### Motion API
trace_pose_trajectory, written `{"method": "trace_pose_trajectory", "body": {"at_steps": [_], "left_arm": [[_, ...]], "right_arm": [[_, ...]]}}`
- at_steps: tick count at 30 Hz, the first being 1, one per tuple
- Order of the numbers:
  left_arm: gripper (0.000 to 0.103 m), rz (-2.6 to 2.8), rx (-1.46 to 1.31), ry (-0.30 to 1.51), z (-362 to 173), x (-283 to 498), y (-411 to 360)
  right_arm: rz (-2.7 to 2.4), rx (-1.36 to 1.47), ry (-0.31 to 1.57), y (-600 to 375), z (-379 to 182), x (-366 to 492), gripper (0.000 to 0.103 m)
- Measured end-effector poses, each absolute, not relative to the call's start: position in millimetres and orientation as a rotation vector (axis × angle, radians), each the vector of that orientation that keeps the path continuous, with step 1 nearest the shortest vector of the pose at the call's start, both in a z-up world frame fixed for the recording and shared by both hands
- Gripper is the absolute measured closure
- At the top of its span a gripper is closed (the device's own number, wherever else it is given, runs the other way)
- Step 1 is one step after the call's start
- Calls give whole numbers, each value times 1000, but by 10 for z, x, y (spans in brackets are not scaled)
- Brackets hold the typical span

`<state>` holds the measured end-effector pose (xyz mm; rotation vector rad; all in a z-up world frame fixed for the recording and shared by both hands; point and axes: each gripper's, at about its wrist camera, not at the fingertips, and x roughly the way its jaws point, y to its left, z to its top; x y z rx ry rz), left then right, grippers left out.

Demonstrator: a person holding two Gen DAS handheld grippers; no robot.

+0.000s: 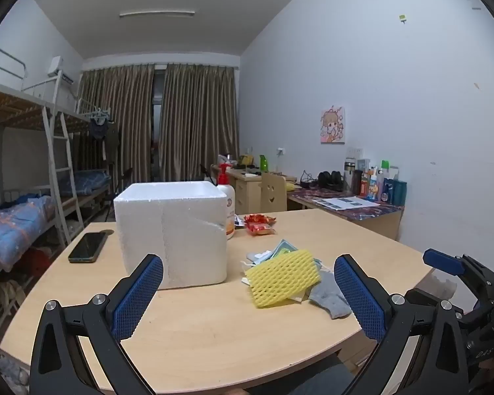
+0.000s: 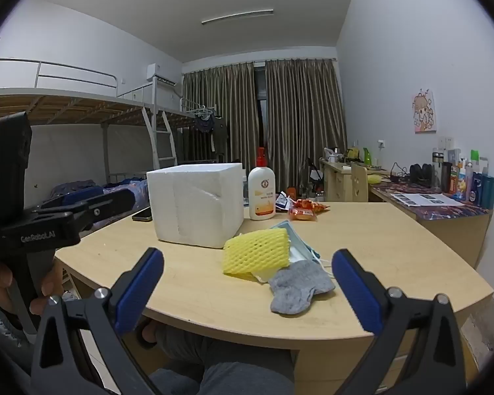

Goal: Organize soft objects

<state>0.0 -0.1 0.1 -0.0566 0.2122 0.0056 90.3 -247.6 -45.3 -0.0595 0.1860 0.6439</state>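
Blue-padded fingers frame both views: the left gripper (image 1: 247, 293) and the right gripper (image 2: 247, 289) each hang with jaws spread wide and empty, above the near edge of a pale wooden table (image 2: 395, 247).

Between and just beyond the right jaws lies the small heap to be sorted: a grey sock (image 2: 298, 291) nearest, a yellow foam net sleeve (image 2: 257, 255) resting partly on top of a blue face mask (image 2: 301, 243). The pieces touch and overlap. Seen from the left gripper, the same pile sits toward its right finger, the sleeve (image 1: 283, 278) on top and the sock (image 1: 329, 296) at the near side.

A white foam box (image 1: 171, 230), ahead of the left jaws and toward the left finger, looks the likely container; its inside is not visible.

All three pieces look featherlight and limp. The sock should bunch and drape, so a pinch on its raised, crumpled middle seems safest. The net sleeve is springy and will squash flat; a grip across its short width should hold. The mask, thin and flat, may slide, and its ear loops could snag the neighbours.
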Motion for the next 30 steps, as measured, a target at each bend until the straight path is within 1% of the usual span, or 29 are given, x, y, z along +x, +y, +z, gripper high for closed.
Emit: {"method": "trace_pose_trajectory", "body": {"at_steps": [4, 5, 10, 12, 30], "left_arm": [[0, 11, -53, 213, -2, 32, 29], [0, 4, -23, 184, 9, -4, -27], [0, -3, -20, 192, 22, -33, -134], [0, -12, -34, 198, 5, -7, -43], [0, -11, -47, 210, -20, 23, 3]], "right_arm": [[641, -58, 186, -2481, -451, 905, 0], [639, -58, 186, -2482, -450, 903, 0], [639, -58, 184, -2488, -450, 897, 0], [638, -58, 183, -2502, -455, 908, 0], [635, -56, 193, -2517, -431, 908, 0]]}}
